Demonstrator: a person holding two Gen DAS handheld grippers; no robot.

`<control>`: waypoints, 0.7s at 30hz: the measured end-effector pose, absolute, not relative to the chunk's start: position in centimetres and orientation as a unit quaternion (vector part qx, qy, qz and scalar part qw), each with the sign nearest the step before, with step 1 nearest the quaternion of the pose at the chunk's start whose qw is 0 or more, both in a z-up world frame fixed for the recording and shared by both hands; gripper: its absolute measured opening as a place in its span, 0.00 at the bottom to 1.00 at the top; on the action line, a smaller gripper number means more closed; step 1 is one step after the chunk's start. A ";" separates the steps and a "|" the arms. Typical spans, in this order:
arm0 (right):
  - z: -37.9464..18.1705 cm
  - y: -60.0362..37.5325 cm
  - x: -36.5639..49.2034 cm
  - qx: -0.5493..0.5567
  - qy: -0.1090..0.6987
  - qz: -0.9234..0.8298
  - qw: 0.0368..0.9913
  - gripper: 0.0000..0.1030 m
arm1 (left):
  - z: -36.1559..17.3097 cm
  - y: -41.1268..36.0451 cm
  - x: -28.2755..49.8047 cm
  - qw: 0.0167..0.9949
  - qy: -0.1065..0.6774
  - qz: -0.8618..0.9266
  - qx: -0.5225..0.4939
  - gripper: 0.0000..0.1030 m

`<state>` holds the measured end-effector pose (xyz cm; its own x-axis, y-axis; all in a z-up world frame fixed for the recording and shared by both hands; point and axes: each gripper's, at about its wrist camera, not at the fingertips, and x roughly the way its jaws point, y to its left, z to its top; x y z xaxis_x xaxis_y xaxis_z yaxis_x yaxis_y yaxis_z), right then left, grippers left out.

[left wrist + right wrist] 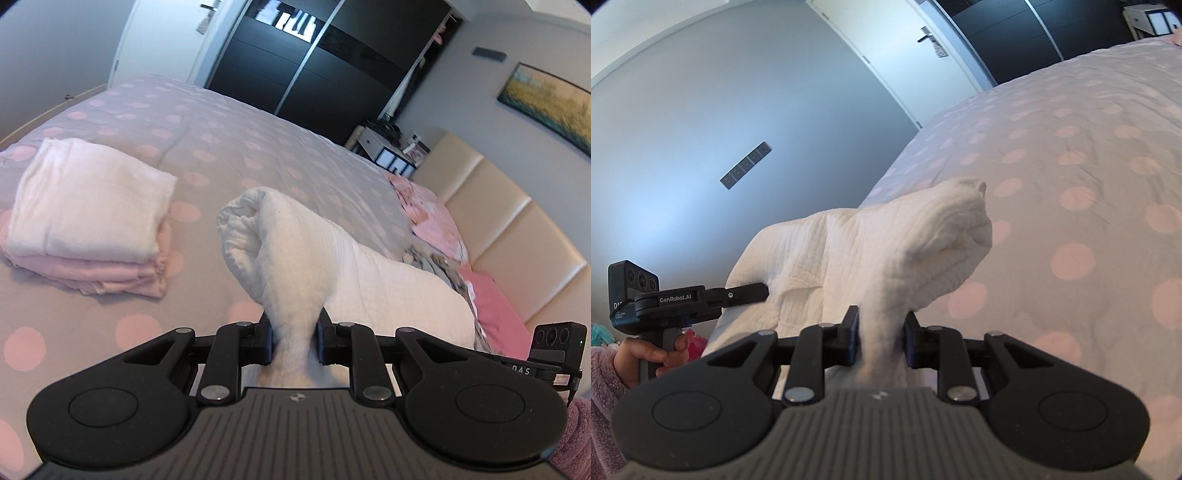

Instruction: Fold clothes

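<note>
While both grippers are raised above the bed, the scene reads as follows.

Left gripper (294, 341): jaws closed on a bunched end of the white cloth (295, 254); the fabric is pinched between the two pads and rises forward in a rolled fold.

Right gripper (881, 338): jaws clamped on the opposite bunched end of the same white cloth (886, 251).

White cloth: a crinkled, gauze-like textile, lifted off the bed and spanning between the two grippers; its middle sags between the grip points.

Left hand (652, 354): visible in the right wrist view, wrapped around the handle of the left gripper, with a fuzzy pink sleeve at the wrist.

Folded stack (92, 218): a white piece lying on top of pink pieces, resting on the bedspread to the left of the held cloth, well apart from it.

Bedspread (229, 147): pale grey with pink dots, covering the bed.

Headboard (509, 229): cream, padded panels, on the right.

Wardrobe (317, 62): dark sliding doors, beyond the bed.

Painting (550, 99): on the wall above the headboard.
</note>
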<state>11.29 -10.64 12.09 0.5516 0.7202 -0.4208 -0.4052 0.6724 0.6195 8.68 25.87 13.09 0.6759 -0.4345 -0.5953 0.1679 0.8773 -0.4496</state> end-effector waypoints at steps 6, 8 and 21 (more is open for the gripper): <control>13.7 -5.4 18.7 0.228 0.347 0.367 0.832 0.25 | 14.6 31.4 12.4 0.910 0.338 -0.130 -0.202 0.17; 14.4 -3.3 21.4 0.234 0.347 0.381 0.824 0.25 | 15.4 33.5 13.8 0.915 0.327 -0.114 -0.209 0.17; 14.7 11.1 37.7 0.229 0.347 0.415 0.809 0.25 | 14.9 46.9 24.6 0.931 0.280 -0.027 -0.232 0.17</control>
